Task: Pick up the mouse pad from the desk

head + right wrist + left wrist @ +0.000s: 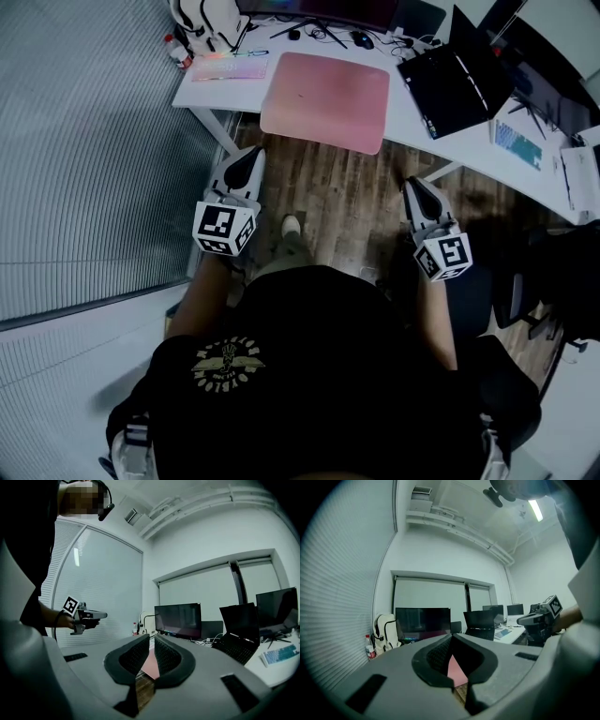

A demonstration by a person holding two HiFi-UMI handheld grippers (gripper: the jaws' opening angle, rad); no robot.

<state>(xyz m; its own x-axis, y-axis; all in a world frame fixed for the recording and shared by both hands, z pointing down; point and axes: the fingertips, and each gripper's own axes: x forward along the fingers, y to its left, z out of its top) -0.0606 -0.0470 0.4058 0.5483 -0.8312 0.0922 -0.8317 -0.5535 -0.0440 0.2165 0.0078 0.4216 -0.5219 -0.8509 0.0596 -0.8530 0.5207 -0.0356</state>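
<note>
Torso in black shirt (pixel 319 375) | left hand-held gripper (pixel 251 157), right hand-held gripper (pixel 412 187): jaws closed, empty, short of pink mouse pad (pixel 326 100) | pad untouched on surface (pixel 214 91); pickup pending.

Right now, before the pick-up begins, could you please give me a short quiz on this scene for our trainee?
1. True or false: the left gripper touches the pink mouse pad.
2. In the head view, what lies just right of the pad? A open laptop, B printer, C lamp.
3. Fill in: the jaws of the right gripper are ____.
Key: 1 false; 2 A; 3 shut.
</note>
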